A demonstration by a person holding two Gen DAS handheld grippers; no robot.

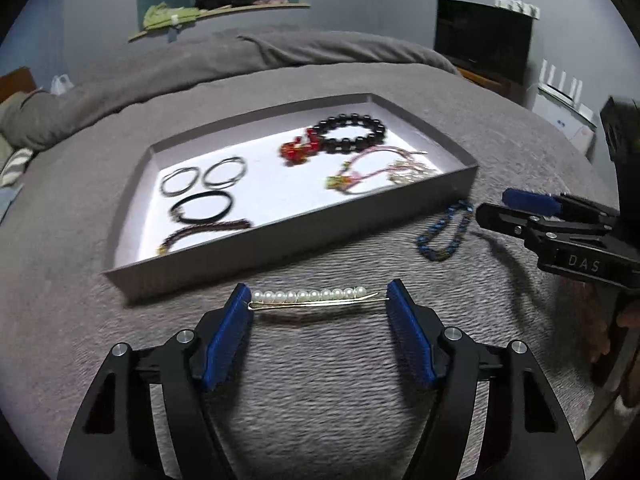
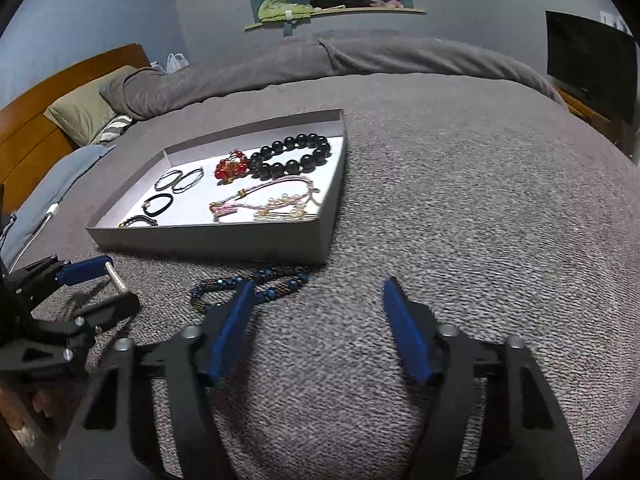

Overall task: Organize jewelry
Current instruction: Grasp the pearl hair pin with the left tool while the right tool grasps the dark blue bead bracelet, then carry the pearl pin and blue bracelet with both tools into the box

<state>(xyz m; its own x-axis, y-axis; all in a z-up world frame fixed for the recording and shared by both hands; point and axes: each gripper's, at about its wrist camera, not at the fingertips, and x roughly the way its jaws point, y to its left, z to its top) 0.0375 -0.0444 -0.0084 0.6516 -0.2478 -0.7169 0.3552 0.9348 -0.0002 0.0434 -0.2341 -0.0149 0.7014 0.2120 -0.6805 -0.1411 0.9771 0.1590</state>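
Blue pads of the left tool [image 1: 318, 300] pinch a pearl hair clip [image 1: 312, 298] end to end, its pearl row and gold pin spanning the gap between the jaws; it sits low over the grey bed [image 1: 320, 380], just in front of the tray [image 1: 280, 248], and whether it has left the cover I cannot tell. Beside the tray's near right corner a blue beaded bracelet [image 2: 248, 286] lies loose on the bed; the right tool [image 2: 318, 294] hangs over it with jaws spread, the left pad over the beads but nothing pressed between the two. Inside the tray, most of the sorting looks done — thin black hair ties [image 1: 202, 176] and a dark red bracelet [image 1: 208, 232] on the left, a black bead bracelet [image 1: 352, 134], a red ornament [image 1: 298, 148], a pink cord piece [image 1: 368, 168] and a pearl cluster [image 2: 284, 210] on the right. By my reading two pieces remain outside: the clip, already gripped and needing only to be carried over the wall and let go, and the blue bracelet, not yet grasped. Beyond lie a rolled duvet [image 2: 360, 56] and a pillow [image 2: 80, 112].
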